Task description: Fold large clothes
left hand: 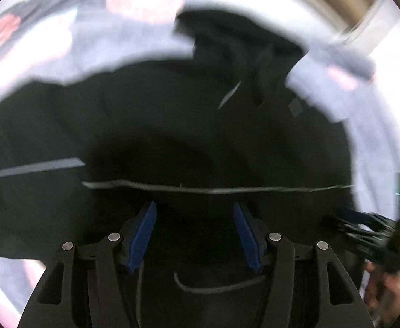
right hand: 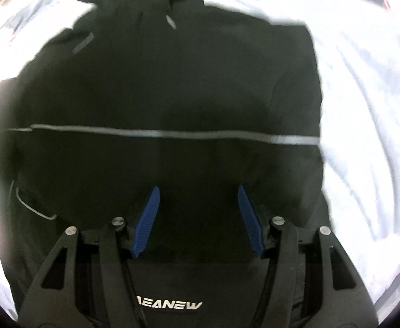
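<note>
Left tongs (left hand: 195, 213): spread, pinching nothing.
Right tongs (right hand: 198, 195): spread, empty.
Black jacket (right hand: 172, 82): lay flat on white sheet (right hand: 364, 95).

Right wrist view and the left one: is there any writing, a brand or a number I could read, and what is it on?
"AEANEW": white letters on the black garment, right wrist view, bottom middle; its first letter is cut off by a finger.
Left wrist view: no writing to be read; the small grey patch on the garment is blurred.

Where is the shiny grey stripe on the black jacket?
In the right wrist view the grey stripe runs side to side across the black jacket, just beyond the open right gripper, with the pale sheet to its right.
</note>
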